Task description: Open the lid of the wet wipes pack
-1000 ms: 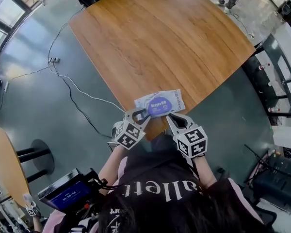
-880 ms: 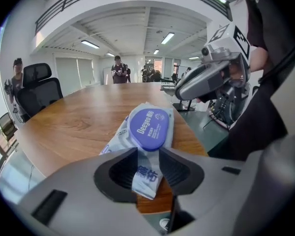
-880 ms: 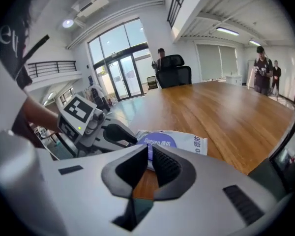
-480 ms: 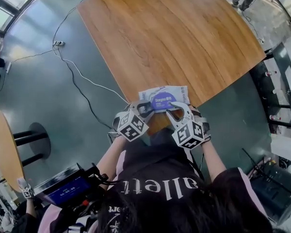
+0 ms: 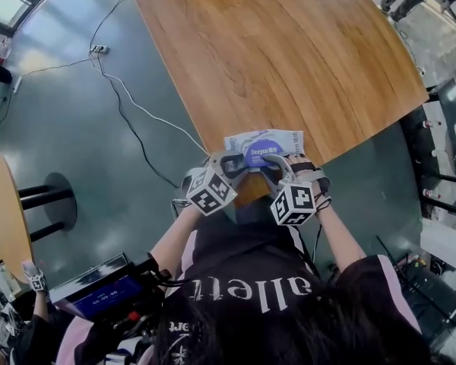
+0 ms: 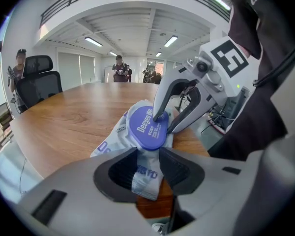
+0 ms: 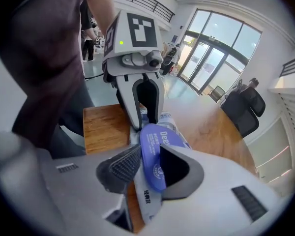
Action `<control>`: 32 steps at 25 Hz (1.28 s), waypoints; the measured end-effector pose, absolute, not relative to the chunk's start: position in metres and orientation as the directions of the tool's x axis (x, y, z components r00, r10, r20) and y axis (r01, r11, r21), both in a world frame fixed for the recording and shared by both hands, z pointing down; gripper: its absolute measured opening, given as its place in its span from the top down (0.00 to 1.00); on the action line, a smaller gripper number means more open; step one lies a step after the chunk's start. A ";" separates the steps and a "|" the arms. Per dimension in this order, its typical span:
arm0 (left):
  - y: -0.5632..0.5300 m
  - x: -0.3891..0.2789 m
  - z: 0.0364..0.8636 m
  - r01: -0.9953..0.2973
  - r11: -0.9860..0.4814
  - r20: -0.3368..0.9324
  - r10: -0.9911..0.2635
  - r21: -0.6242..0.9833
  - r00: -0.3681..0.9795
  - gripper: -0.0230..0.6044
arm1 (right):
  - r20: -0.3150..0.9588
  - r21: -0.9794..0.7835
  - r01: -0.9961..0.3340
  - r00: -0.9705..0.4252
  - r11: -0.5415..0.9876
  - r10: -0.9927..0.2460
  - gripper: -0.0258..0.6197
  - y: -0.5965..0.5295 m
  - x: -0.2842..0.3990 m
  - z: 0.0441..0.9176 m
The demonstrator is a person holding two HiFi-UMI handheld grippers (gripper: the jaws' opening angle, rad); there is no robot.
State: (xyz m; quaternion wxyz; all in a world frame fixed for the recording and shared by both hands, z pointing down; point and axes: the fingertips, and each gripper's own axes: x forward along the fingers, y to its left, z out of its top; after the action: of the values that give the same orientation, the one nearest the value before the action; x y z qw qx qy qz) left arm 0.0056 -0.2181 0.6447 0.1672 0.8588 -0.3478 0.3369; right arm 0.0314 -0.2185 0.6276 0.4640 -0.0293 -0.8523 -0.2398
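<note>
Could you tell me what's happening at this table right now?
A person at the corner of a wooden table is working on a wet wipes pack with two tools. The left hand-held gripper pinches one end of the pack. The right hand-held gripper has its jaws around the edge of the purple lid, which looks shut; whether they are squeezing it yet is unclear.

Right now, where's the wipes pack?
Head view: the wipes pack sits on the table's near corner, left gripper pinching its end, right gripper gripping its lid.

Near edge: grey left gripper and grey right gripper crowd the white wipes pack from both sides.
Far side: the brown wooden table gives wide room.
</note>
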 end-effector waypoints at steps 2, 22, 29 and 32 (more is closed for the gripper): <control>-0.218 0.006 0.645 -0.714 -0.697 0.694 -0.482 0.066 0.535 0.76 | 0.803 0.415 0.318 -0.569 0.852 -0.179 0.80 -0.218 0.031 0.629; -0.215 0.009 0.647 -0.653 -0.756 0.717 -0.426 0.054 0.552 0.76 | 0.788 0.395 0.403 -0.610 0.825 -0.079 0.80 -0.213 0.028 0.606; -0.215 0.009 0.647 -0.657 -0.752 0.714 -0.427 0.061 0.555 0.76 | 0.694 0.385 0.229 -0.711 0.894 -0.117 0.80 -0.246 0.012 0.559; -0.215 0.008 0.647 -0.661 -0.748 0.714 -0.429 0.063 0.553 0.76 | 0.657 0.394 0.149 -0.736 0.907 -0.165 0.80 -0.270 0.000 0.546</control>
State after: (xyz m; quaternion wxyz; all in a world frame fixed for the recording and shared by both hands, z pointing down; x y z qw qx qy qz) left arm 0.0083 -0.2153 0.6473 0.1647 0.8658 -0.3146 0.3526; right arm 0.0000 -0.2699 0.5462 0.3636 0.0042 -0.9062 -0.2159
